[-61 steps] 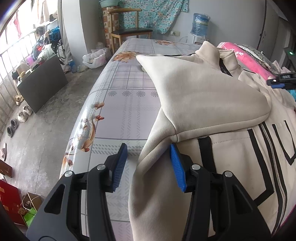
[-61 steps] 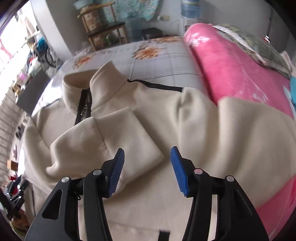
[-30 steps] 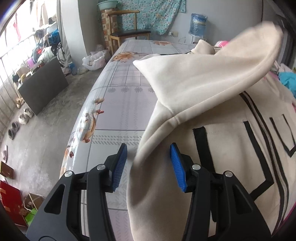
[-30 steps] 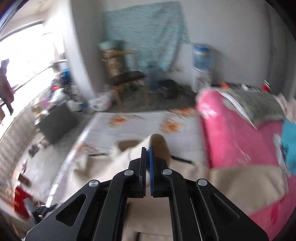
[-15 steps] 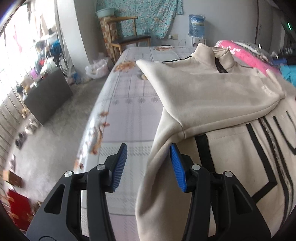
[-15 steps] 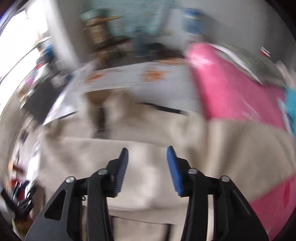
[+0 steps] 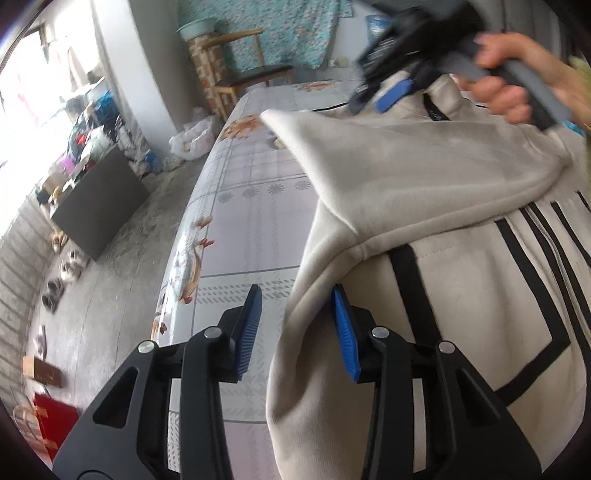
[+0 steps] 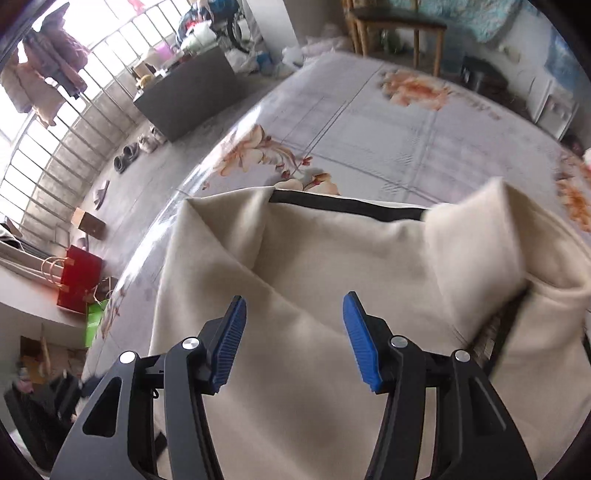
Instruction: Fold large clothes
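**Both hand-held grippers released over a cream jacket**

The left hand-held gripper (image 7: 297,328) has its blue pads spread apart at the jacket's left edge: the left pad hangs over the patterned worktop (image 7: 243,229), while the right pad touches the side of the cream jacket (image 7: 424,206) without pinching it. Ahead and to its right, a sleeve (image 7: 406,162) lies folded across the jacket's front, above black stripes and the zipper. Further right, the person's hand (image 7: 506,74) carries the right hand-held gripper (image 8: 293,339) near the collar. In its own view that gripper is also released, pads wide, hovering over plain cream fabric, with the collar (image 8: 476,240) ahead to its right and a wooden chair (image 8: 391,22) beyond the worktop.
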The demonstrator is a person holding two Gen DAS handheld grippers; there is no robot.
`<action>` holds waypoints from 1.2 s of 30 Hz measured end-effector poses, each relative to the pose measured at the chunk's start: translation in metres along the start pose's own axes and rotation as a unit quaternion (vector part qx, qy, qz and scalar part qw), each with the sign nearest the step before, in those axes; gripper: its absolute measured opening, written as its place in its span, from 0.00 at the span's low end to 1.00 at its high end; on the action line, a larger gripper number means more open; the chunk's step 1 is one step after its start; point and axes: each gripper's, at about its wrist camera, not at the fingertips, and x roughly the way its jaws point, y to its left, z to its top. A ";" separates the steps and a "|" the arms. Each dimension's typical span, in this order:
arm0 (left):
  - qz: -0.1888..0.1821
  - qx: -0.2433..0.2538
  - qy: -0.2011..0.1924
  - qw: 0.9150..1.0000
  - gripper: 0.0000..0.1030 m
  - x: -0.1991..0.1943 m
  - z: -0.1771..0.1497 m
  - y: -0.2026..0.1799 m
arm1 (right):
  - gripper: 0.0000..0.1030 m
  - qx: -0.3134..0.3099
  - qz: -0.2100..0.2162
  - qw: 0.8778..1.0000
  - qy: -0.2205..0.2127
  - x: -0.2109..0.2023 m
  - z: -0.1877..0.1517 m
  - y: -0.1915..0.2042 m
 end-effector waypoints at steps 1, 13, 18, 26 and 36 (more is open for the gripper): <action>0.005 0.013 -0.003 1.000 0.36 0.000 -0.001 -0.004 | 0.52 0.001 0.006 1.000 0.010 0.006 0.000 0.001; 0.030 0.035 -0.023 0.999 0.07 0.001 0.004 -0.008 | 0.07 -0.096 -0.017 0.994 0.043 0.021 -0.013 0.038; 0.028 0.000 -0.037 0.999 0.06 -0.006 0.002 0.006 | 0.05 -0.106 -0.022 0.994 -0.024 -0.009 -0.009 0.056; 0.013 -0.028 -0.023 0.999 0.07 -0.004 0.000 0.016 | 0.05 -0.107 -0.060 0.992 -0.035 0.010 0.008 0.068; -0.019 -0.040 0.011 0.999 0.10 -0.008 -0.008 0.024 | 0.45 -0.055 -0.089 0.990 -0.092 -0.050 -0.008 0.038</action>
